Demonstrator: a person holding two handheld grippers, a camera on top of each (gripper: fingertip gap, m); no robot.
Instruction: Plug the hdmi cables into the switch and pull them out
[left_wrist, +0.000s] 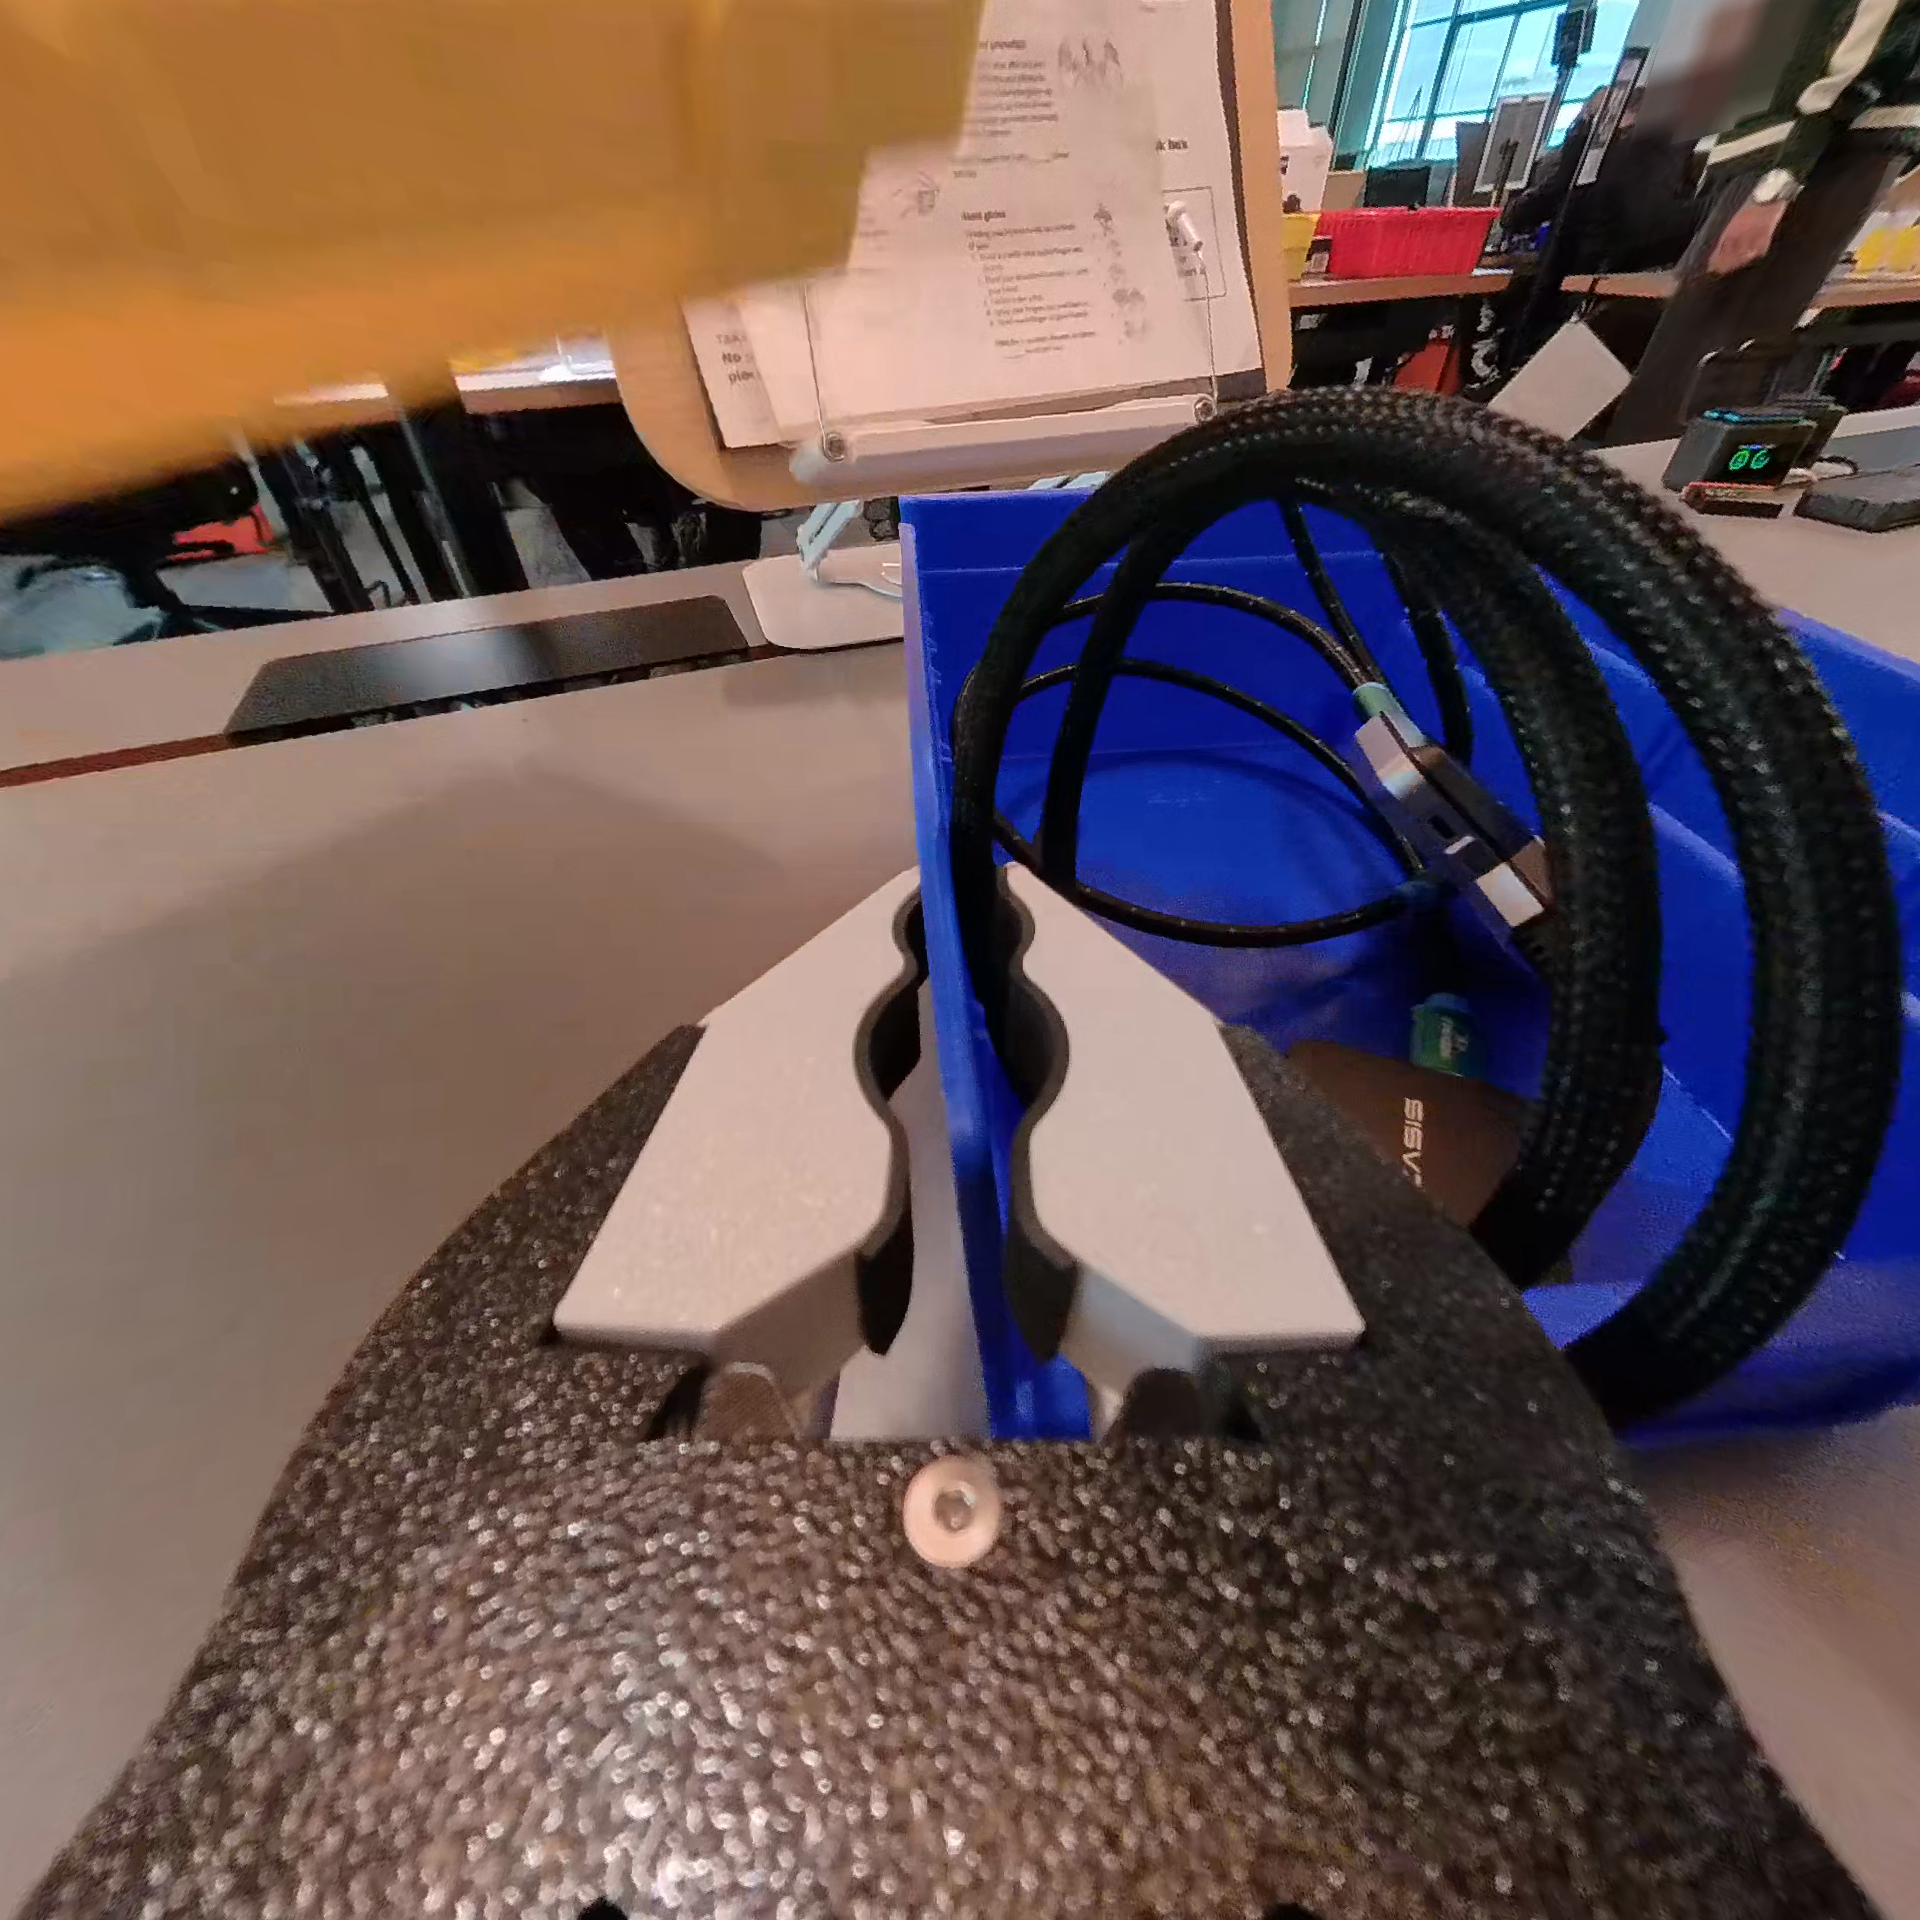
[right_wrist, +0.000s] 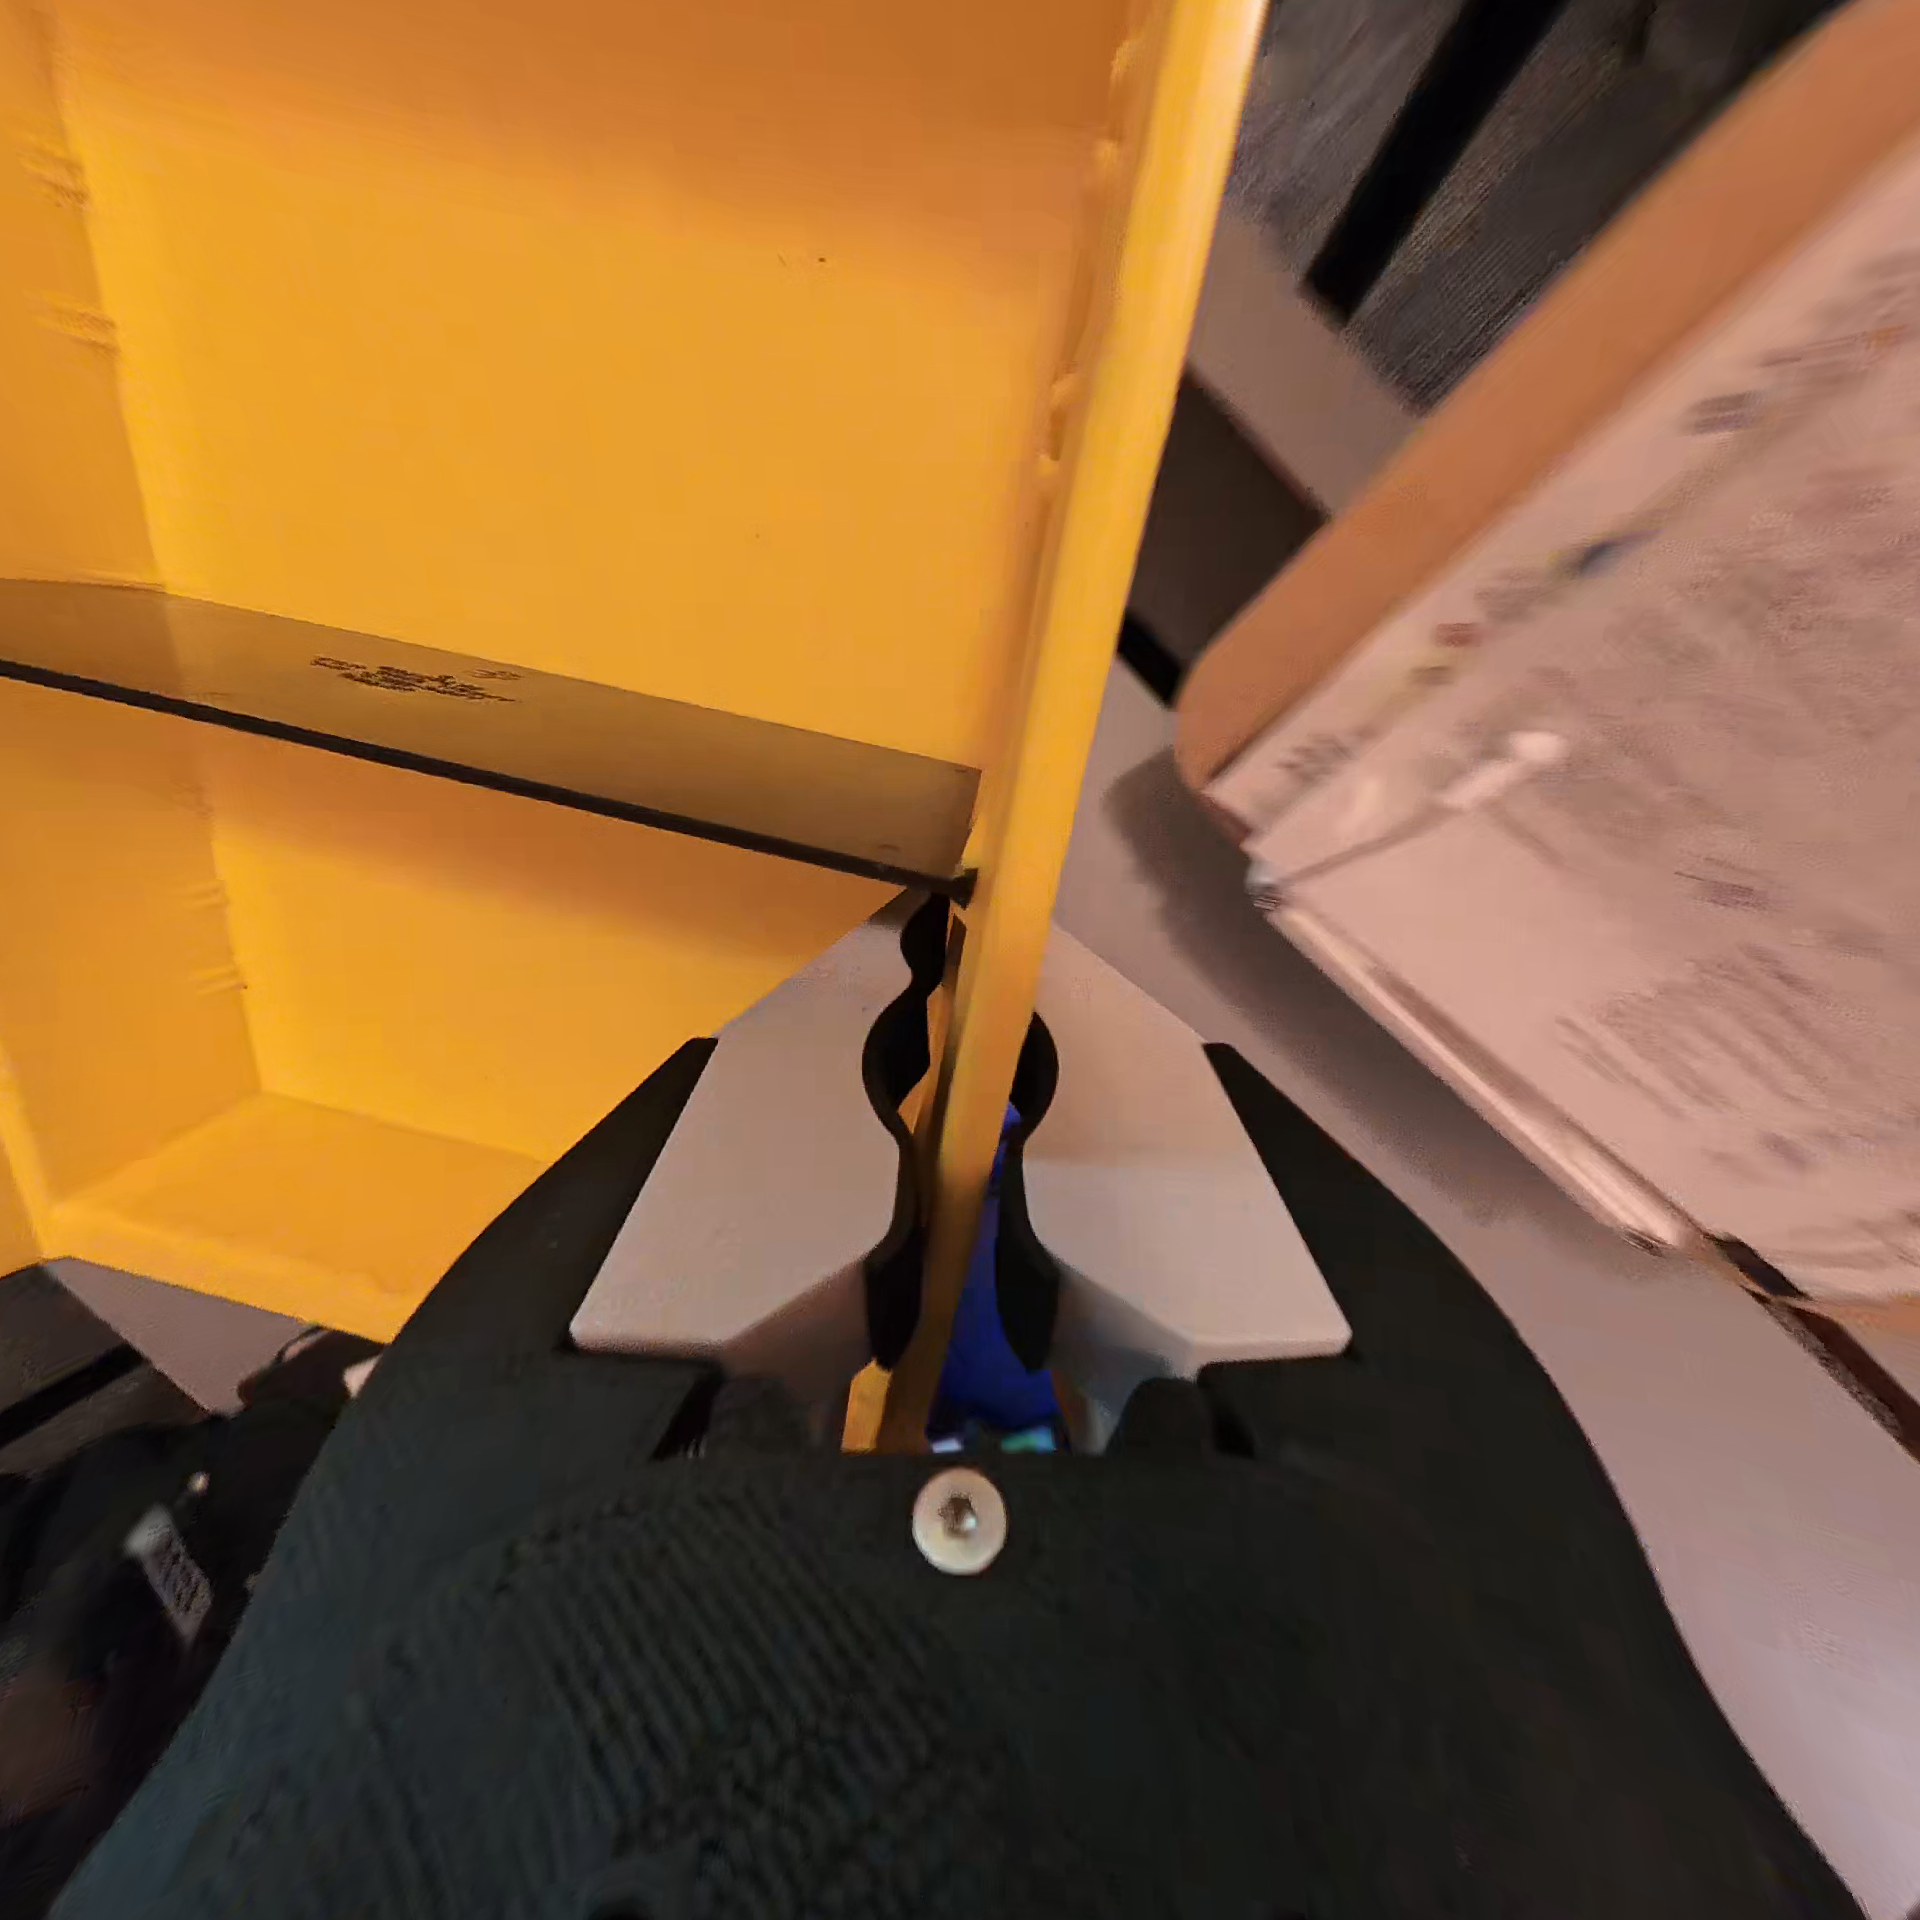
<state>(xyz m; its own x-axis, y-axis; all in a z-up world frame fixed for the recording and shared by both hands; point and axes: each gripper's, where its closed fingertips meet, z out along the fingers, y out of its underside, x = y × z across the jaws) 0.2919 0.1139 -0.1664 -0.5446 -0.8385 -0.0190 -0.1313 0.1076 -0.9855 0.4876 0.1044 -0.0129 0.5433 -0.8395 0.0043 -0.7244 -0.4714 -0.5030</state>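
My left gripper (left_wrist: 961, 896) is shut on the side wall of a blue bin (left_wrist: 1299, 831). Thick black braided HDMI cables (left_wrist: 1766, 831) lie coiled in the bin, and one thin black strand runs down along the wall beside my right finger. A grey plug (left_wrist: 1455, 831) hangs among the coils, and a dark flat box (left_wrist: 1449, 1143) lies on the bin floor. My right gripper (right_wrist: 961, 935) is shut on the side wall of a yellow bin (right_wrist: 1091, 520), which has a black divider (right_wrist: 520, 727) across it. The yellow bin shows blurred and raised in the left wrist view (left_wrist: 416, 208).
A grey table (left_wrist: 364, 987) stretches left of the blue bin, with a black slot cover (left_wrist: 488, 655) at its far edge. A wooden board holding paper sheets (left_wrist: 1039, 260) stands behind; it also shows in the right wrist view (right_wrist: 1610, 727). A person stands far right (left_wrist: 1766, 156).
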